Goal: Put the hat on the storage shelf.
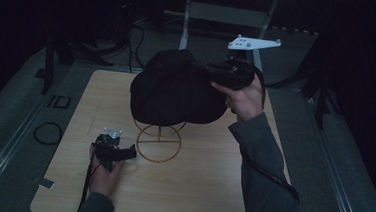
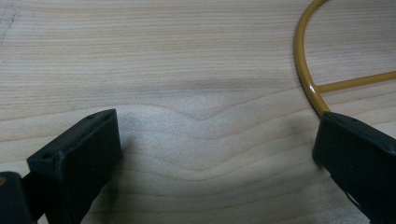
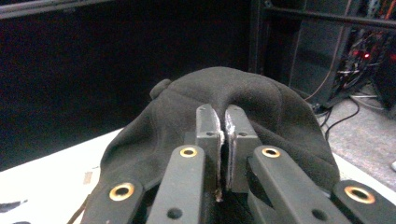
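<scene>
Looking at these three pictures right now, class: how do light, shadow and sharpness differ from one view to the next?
High view: dim overall, the black hat nearly detail-free, background lost in darkness. Left gripper view: bright and even, the wooden table sharp in its grain, soft shadows beside the fingers, glare on the yellow wire stand. Right gripper view: fingers sharp, table overexposed to white.

The person wears grey long sleeves. Each black gripper, left and right, carries a pale three-cornered plate with small holes and trails a dark cable. The right one's flat arms bear brass-ringed rivets, its pads scuffed silvery
</scene>
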Motion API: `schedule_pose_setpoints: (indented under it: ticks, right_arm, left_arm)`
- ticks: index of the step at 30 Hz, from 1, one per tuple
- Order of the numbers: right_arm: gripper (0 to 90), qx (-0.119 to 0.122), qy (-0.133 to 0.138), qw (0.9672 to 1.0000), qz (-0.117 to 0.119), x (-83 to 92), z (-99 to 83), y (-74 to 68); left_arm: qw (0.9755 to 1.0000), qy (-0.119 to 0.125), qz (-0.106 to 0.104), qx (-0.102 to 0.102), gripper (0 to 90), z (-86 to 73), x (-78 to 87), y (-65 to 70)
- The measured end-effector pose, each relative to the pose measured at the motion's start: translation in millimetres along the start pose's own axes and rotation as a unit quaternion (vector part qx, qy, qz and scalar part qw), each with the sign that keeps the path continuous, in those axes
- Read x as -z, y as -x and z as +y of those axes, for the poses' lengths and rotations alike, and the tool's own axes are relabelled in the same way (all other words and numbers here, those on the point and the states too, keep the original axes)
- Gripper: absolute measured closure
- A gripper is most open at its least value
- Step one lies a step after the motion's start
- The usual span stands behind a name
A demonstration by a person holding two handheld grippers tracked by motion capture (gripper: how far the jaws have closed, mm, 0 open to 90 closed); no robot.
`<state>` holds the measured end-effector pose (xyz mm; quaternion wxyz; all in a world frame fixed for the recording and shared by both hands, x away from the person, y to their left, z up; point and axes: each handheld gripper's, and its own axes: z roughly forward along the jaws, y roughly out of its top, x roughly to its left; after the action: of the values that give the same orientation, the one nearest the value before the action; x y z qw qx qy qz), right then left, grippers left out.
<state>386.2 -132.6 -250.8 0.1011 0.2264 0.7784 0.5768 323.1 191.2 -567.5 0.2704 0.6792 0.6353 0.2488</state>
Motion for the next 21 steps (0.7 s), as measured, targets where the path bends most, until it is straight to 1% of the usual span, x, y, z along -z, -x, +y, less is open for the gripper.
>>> schedule_pose_setpoints:
  ticks: [5, 8, 12, 13, 15, 17, 20, 21]
  right_arm:
    - [86.4, -0.001, -0.018, 0.9998, 0.009, -12.0, -11.2, -1.1]
    - [86.3, 0.007, -0.032, 0.9995, 0.004, -19.2, -18.7, -2.4]
    - [86.3, -0.001, -0.044, 0.9990, 0.004, -26.5, -28.5, 0.5]
    - [86.3, -0.001, -0.044, 0.9990, 0.004, -26.5, -28.5, 0.5]
    - [86.2, 0.000, -0.058, 0.9983, 0.004, -31.2, -36.1, 1.9]
    - [86.2, 0.002, -0.066, 0.9978, 0.001, -33.9, -40.3, 2.3]
    - [86.2, -0.001, -0.069, 0.9976, 0.001, -35.6, -43.8, 3.4]
    - [86.2, -0.001, -0.075, 0.9972, 0.003, -37.4, -47.9, 4.7]
  left_arm:
    - [1.0000, -0.001, 0.000, -0.001, 0.8, 0.1, 0.2, -0.2]
    - [1.0000, -0.001, 0.000, -0.001, 0.8, 0.1, 0.1, -0.2]
    - [1.0000, -0.001, 0.000, -0.001, 0.8, 0.2, 0.1, -0.2]
    - [1.0000, -0.001, 0.000, -0.001, 0.8, 0.2, 0.1, -0.2]
    - [1.0000, -0.002, 0.000, -0.001, 0.8, 0.2, 0.2, -0.2]
    - [1.0000, -0.002, -0.001, -0.001, 0.8, 0.2, 0.3, -0.3]
    - [1.0000, 0.000, 0.000, 0.002, 0.8, 0.2, 0.0, 0.1]
    - [1.0000, -0.003, -0.002, -0.002, 0.8, 0.3, 0.4, -0.4]
